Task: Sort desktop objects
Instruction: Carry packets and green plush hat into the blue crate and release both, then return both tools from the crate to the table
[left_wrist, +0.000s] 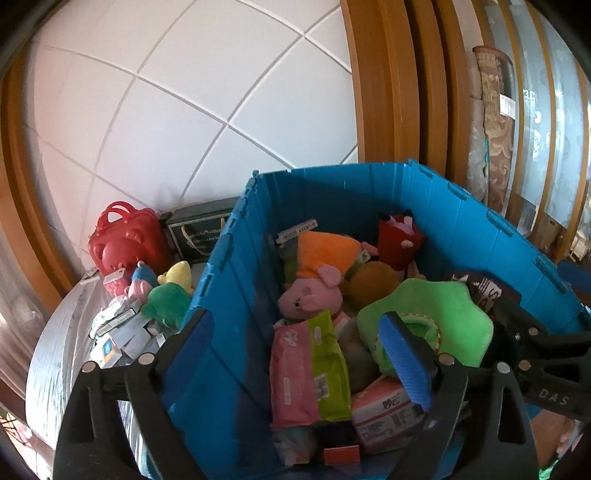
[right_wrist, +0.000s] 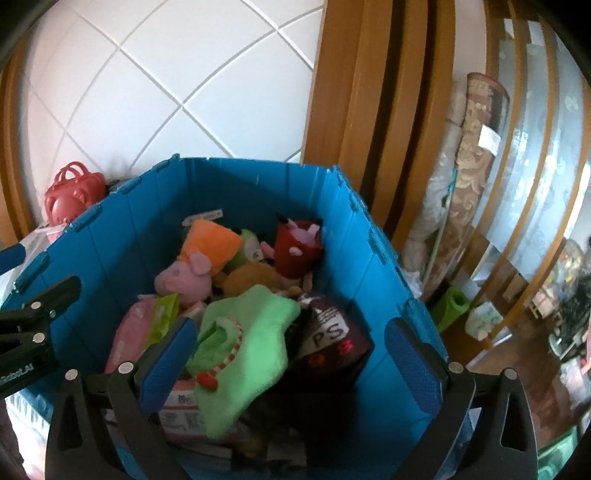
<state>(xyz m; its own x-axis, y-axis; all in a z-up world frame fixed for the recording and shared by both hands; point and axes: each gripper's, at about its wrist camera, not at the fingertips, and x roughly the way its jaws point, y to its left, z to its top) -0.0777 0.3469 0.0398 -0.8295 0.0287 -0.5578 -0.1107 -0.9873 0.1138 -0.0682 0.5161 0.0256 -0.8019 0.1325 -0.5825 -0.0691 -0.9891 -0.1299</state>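
A blue bin (left_wrist: 461, 221) holds a heap of toys and packets. A green flower-shaped plush (right_wrist: 255, 332) lies on top, beside a dark packet (right_wrist: 332, 339) marked PS. Behind them are a pink pig plush (left_wrist: 310, 299), an orange plush (left_wrist: 325, 254) and a red plush (left_wrist: 399, 240). A pink and green wipes pack (left_wrist: 310, 365) lies near the front. My right gripper (right_wrist: 291, 365) stands open over the green plush, its pads not pressing on it. My left gripper (left_wrist: 297, 350) is open, straddling the bin's left wall above the wipes pack.
Left of the bin, a plastic-wrapped table (left_wrist: 55, 350) carries a red bag (left_wrist: 125, 240), a dark box (left_wrist: 199, 229), a yellow and green plush (left_wrist: 170, 295) and several small boxes (left_wrist: 122, 332). Rolled carpets (right_wrist: 469, 184) stand to the right by a wooden frame.
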